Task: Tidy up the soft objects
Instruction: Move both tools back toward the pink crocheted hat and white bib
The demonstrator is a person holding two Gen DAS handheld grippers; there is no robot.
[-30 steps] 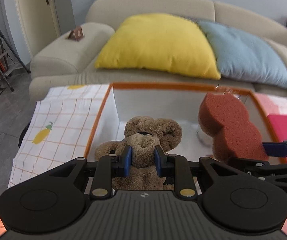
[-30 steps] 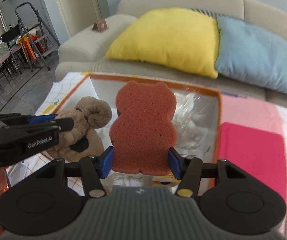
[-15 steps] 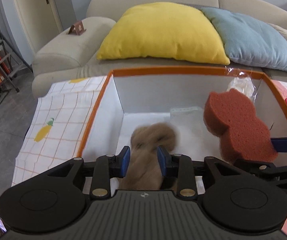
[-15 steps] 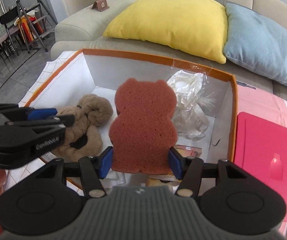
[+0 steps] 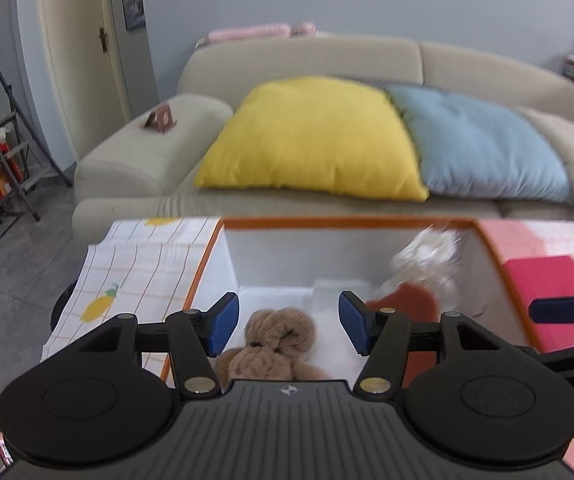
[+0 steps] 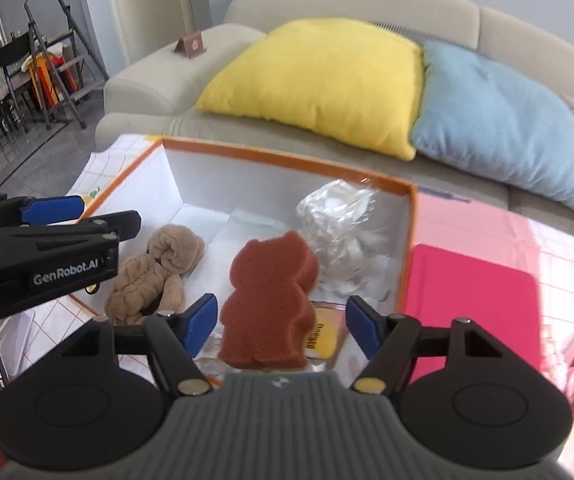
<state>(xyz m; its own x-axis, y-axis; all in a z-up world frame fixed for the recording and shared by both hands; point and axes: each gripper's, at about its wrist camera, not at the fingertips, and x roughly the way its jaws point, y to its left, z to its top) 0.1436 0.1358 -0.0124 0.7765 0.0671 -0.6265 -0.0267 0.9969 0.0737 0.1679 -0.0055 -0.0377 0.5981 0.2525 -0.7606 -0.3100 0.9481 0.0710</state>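
A brown plush toy (image 5: 279, 340) (image 6: 155, 272) lies on the floor of the white box with an orange rim (image 5: 343, 222) (image 6: 287, 160). My left gripper (image 5: 289, 326) (image 6: 87, 216) hovers above the toy, its jaws opening, and the pads (image 5: 225, 328) stand clear of it. A red-brown bear-shaped sponge (image 6: 271, 300) (image 5: 403, 304) rests in the box beside the toy. My right gripper (image 6: 281, 320) has its jaws opening around the sponge, with gaps on both sides.
A crumpled clear plastic bag (image 6: 339, 224) and a yellow packet (image 6: 323, 338) also sit in the box. A pink lid (image 6: 471, 300) lies to its right on the checked tablecloth (image 5: 139, 276). Behind stands a sofa with yellow (image 5: 311, 140) and blue (image 5: 483, 148) cushions.
Both grippers have opened. The plush toy dropped from the left gripper into the box, and the left gripper rose. The sponge left the right pads and now sits lower in the box.
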